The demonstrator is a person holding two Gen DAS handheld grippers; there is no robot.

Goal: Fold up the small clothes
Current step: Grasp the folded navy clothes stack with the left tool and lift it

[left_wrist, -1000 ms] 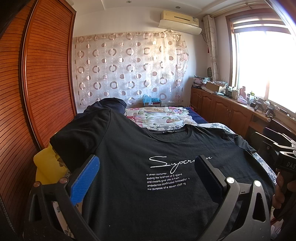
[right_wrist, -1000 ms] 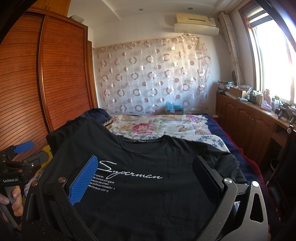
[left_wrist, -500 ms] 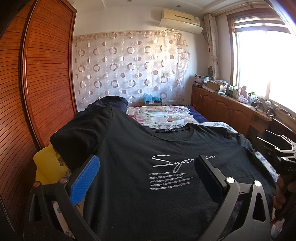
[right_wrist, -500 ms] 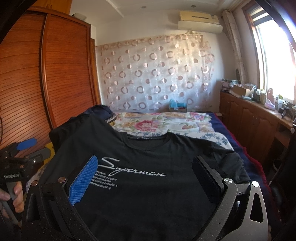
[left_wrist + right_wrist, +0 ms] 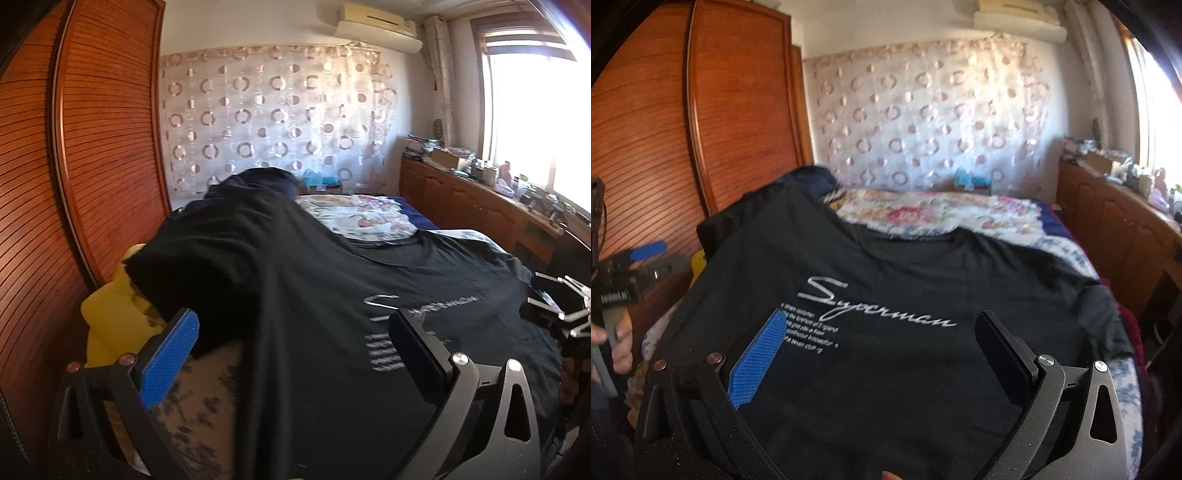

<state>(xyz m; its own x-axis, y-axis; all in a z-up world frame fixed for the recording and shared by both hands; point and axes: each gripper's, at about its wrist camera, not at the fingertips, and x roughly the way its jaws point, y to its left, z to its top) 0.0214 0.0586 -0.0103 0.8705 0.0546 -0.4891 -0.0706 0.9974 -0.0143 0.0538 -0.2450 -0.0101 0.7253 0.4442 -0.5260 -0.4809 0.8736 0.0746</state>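
On the far left stands a wooden wardrobe (image 5: 92, 147), and at its foot something yellow (image 5: 110, 317) pokes out from under the left sleeve (image 5: 192, 266) of a black T-shirt (image 5: 905, 369). The T-shirt lies front up on the bed (image 5: 942, 214), collar away from the cameras, white lettering (image 5: 871, 306) readable across the chest.

The left gripper (image 5: 291, 347) hangs above the shirt's left side with its jaws spread wide and nothing between them; the blue pad (image 5: 170, 354) sits over the shirt's left edge, where a strip of patterned bedding (image 5: 207, 398) shows. The left sleeve appears draped over a dark bundle (image 5: 258, 181) instead of lying flat.

Further right, the right gripper (image 5: 879, 354) also hovers with jaws wide apart and empty, over the chest print. The right sleeve (image 5: 1100, 314) looks bunched near the bed's edge, beyond which a long wooden cabinet (image 5: 1108, 229) runs under the window.

The likely trouble is an uneven fold. If the left gripper pinches the hem while the sleeve stays humped on the bundle, the side would probably fold over crooked or drag the yellow thing along. The bunched right sleeve could trap a wrinkle inside the fold. A bite taken too deep might also catch the bedding with the shirt.
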